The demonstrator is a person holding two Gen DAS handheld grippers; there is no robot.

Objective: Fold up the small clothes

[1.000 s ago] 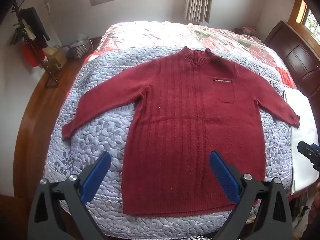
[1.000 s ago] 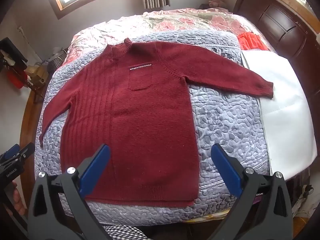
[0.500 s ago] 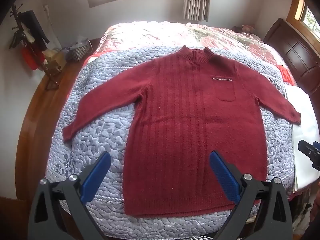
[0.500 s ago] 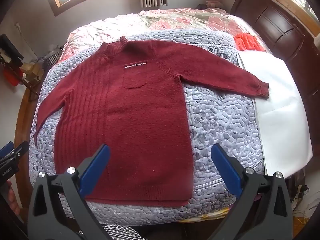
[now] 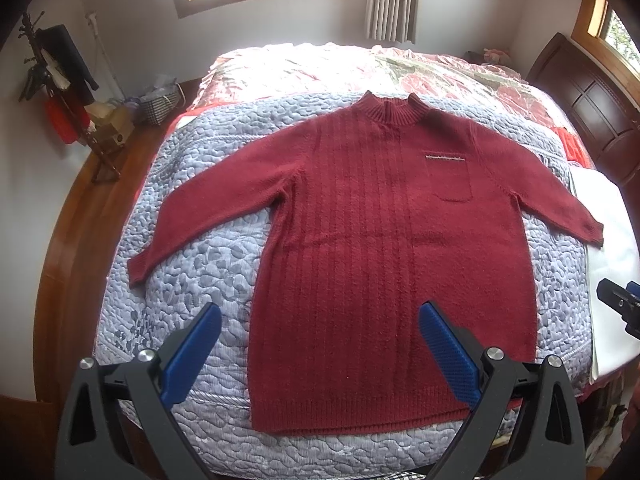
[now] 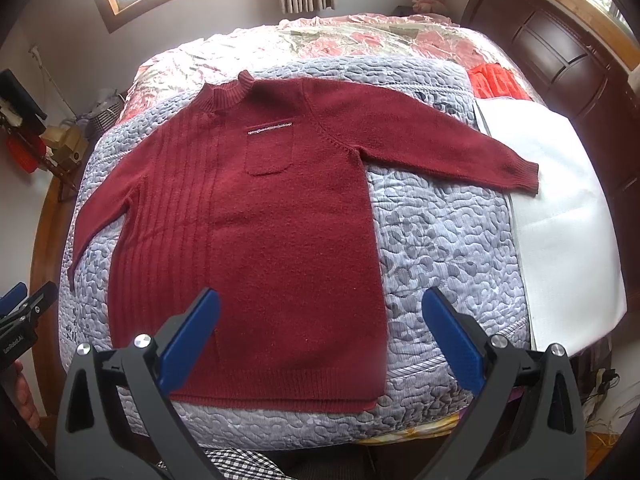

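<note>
Two tongs hover spread and empty near the hem: left tongs (image 5: 320, 354), right tongs (image 6: 320, 338). For the first fold, pinch one sleeve cuff and hem corner, carrying them across evenly. Sweater (image 5: 384, 248): dark red knit, ribbed on one half, chest pocket, flat and face-up on the bed's quilt (image 5: 192, 280); right cuff seemingly overlaps a white sheet (image 6: 560, 216)

Bed (image 5: 320, 456) being covered by a grey quilt (image 5: 192, 280), on which a red sweater (image 5: 380, 264) is being displayed flat; white sheet (image 6: 560, 216) alongside.
</note>
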